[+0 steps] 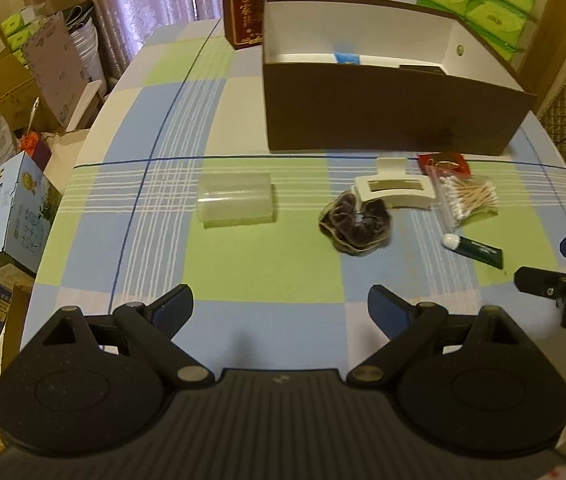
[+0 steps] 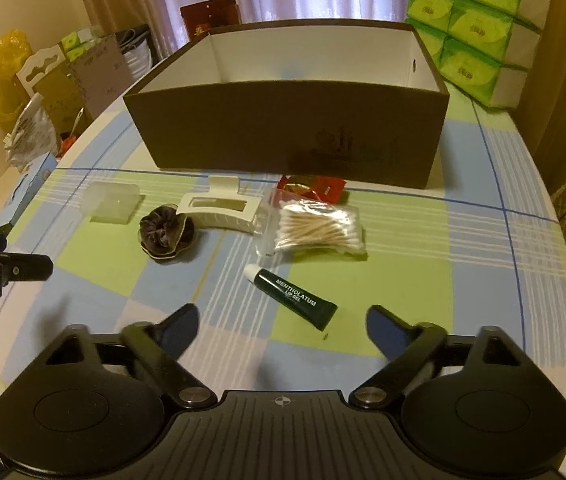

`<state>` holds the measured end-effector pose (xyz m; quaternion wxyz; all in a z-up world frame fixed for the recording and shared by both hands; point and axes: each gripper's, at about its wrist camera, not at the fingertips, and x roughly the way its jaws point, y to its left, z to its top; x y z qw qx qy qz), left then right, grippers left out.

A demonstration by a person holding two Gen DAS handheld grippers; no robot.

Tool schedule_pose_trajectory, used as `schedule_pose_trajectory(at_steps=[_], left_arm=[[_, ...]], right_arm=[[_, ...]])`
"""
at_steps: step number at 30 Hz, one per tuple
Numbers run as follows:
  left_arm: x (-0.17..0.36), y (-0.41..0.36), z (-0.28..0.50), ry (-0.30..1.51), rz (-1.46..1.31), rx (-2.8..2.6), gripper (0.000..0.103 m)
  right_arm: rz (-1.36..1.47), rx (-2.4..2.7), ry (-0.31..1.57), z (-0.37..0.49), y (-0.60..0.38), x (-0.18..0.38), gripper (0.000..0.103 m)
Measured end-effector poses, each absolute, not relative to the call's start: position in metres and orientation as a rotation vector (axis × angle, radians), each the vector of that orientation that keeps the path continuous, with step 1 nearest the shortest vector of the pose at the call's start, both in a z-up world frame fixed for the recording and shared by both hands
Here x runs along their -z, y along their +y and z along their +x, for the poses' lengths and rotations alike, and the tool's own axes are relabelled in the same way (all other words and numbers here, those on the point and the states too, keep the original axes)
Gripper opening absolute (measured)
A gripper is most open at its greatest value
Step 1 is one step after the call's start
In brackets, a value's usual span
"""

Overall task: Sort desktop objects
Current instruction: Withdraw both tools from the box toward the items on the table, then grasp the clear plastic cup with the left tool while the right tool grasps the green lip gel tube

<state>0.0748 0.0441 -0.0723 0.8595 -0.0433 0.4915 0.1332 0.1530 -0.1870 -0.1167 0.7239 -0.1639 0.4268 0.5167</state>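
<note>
Both grippers hover low over the near edge of the worktop (image 1: 267, 264), which is covered in a blue, green and white checked cloth. The left gripper (image 1: 281, 312) has its fingers (image 1: 175, 310) spread wide with nothing between them, and the right gripper (image 2: 281, 328) is the same — fingers (image 2: 181, 330) wide apart, holding nothing. The things to be sorted lie loose in a row across the middle of the worktop, just in front of a large brown box (image 2: 283, 128) with a white inside that stands open at the top. From left to right in the right wrist view: a clear plastic case (image 2: 115, 202) lying apart from the rest, a dark velvet scrunchie (image 2: 167, 236), and a cream hair claw (image 2: 221, 208) touching the scrunchie's far side. Next comes a clear bag of cotton swabs (image 2: 315, 228) just beside the claw, and a red packet (image 2: 311, 188) partly tucked behind that bag, close to the box wall. A dark green tube of lip gel (image 2: 295, 298) with a white cap lies nearest the right gripper, tilted with its cap pointing away and to the left. Stacked green tissue packs (image 2: 479, 28) stand behind the box on the right — a dark red carton (image 1: 251, 4) stands behind it on the left.
</note>
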Motion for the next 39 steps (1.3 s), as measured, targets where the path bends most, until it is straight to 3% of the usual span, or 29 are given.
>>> schedule_pose_trajectory(at_steps=[2, 4, 8, 22, 24, 26, 29, 39], left_arm=[[0.076, 0.049, 0.077, 1.037, -0.092, -0.299, 0.092], [0.080, 0.054, 0.079, 1.040, -0.097, -0.312, 0.092], [0.086, 0.065, 0.083, 1.046, -0.108, -0.329, 0.092], [0.112, 0.089, 0.100, 1.094, -0.133, -0.345, 0.092], [0.115, 0.090, 0.103, 1.098, -0.132, -0.342, 0.092], [0.117, 0.092, 0.106, 1.098, -0.131, -0.340, 0.092], [0.120, 0.096, 0.110, 1.097, -0.133, -0.338, 0.092], [0.127, 0.114, 0.134, 1.054, -0.145, -0.309, 0.092]], right_arm=[[-0.358, -1.158, 0.929, 0.155, -0.186, 0.119, 0.065], [-0.370, -1.184, 0.929, 0.158, -0.182, 0.123, 0.055], [-0.426, -1.223, 0.889, 0.157, -0.172, 0.132, 0.045], [-0.612, -1.306, 0.826, 0.156, -0.134, 0.170, 0.039], [-0.617, -1.305, 0.840, 0.156, -0.133, 0.173, 0.035], [-0.619, -1.291, 0.871, 0.157, -0.133, 0.176, 0.019], [-0.583, -1.238, 0.921, 0.163, -0.139, 0.174, 0.013], [-0.458, -1.028, 1.029, 0.196, -0.174, 0.169, 0.013]])
